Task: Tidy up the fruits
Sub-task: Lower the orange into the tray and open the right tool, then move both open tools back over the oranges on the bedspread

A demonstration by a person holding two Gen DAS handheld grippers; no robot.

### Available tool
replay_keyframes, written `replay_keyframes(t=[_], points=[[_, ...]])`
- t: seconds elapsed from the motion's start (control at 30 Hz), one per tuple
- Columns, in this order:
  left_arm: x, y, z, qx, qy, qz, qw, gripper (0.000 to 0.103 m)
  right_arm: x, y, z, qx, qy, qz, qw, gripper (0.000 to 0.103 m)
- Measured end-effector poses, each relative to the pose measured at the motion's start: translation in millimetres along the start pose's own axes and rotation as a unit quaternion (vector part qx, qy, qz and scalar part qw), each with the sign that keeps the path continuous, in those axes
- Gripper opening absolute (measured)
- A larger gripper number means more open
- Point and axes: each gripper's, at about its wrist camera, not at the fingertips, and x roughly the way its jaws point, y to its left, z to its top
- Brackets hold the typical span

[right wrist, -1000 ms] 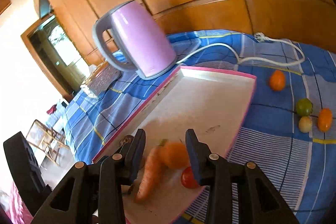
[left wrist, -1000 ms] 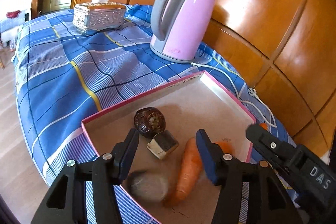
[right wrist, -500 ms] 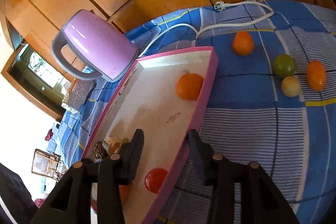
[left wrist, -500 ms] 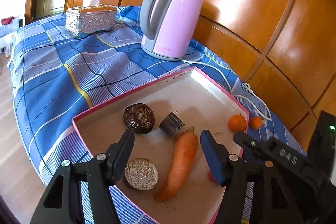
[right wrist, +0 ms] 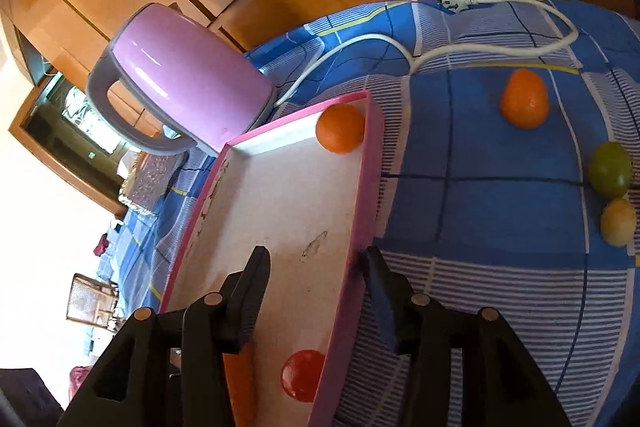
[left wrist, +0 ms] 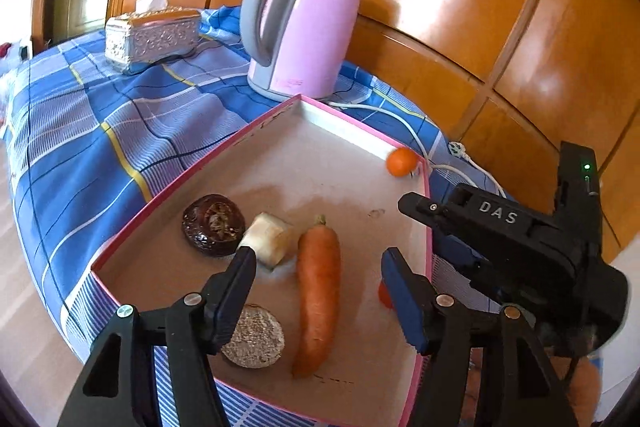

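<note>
A pink-rimmed tray (left wrist: 348, 131) lies on the blue checked cloth. It holds a carrot (left wrist: 318, 299), a dark round fruit (left wrist: 213, 224), a cream chunk (left wrist: 270, 241), a grey-brown disc (left wrist: 256, 341), a red tomato (right wrist: 302, 375) and a small orange (right wrist: 340, 127) in its far corner. My left gripper (left wrist: 318, 259) hangs open above the carrot, gripping nothing. My right gripper (right wrist: 316, 259) is open and straddles the tray's right wall (right wrist: 364, 195); its black body (left wrist: 500, 227) shows in the left wrist view. Loose on the cloth are an orange (right wrist: 524, 99), a green fruit (right wrist: 610, 169) and a yellow one (right wrist: 618, 221).
A pink kettle (left wrist: 304, 19) stands just behind the tray, and its white cord (right wrist: 500, 47) loops over the cloth towards the loose fruit. A silver tissue box (left wrist: 152, 35) sits further back on the left. A wooden panelled wall closes off the far side.
My right gripper let go of the small orange, which rolled to the tray's far corner; the gripper then shifted right over the tray's wall. My left gripper's jaws widened a little.
</note>
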Motion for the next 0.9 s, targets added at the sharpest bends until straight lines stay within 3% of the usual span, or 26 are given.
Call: replay_keyframes(t=[0.2,0.53,0.6,0.9], points=[[-2,-17,-8,0.044,-0.01,-0.001,0.999,0.065,-32,-9,-8,-0.012,-0.025,-0.022,0.999,0.05],[-1,-58,-30,0.149,-0.015,-0.019,0.9885,0.062,-86,-49,-23,-0.032,-0.048,-0.11,0.992,0.05],[-1,-66,-35,0.169,-0.015,-0.026,0.9851,0.056,-97,-61,-27,-0.027,-0.055,-0.122,0.991,0.05],[-4,-87,-49,0.222,-0.02,-0.059,0.973,0.051,-128,-107,-38,0.034,-0.099,-0.18,0.978,0.05]])
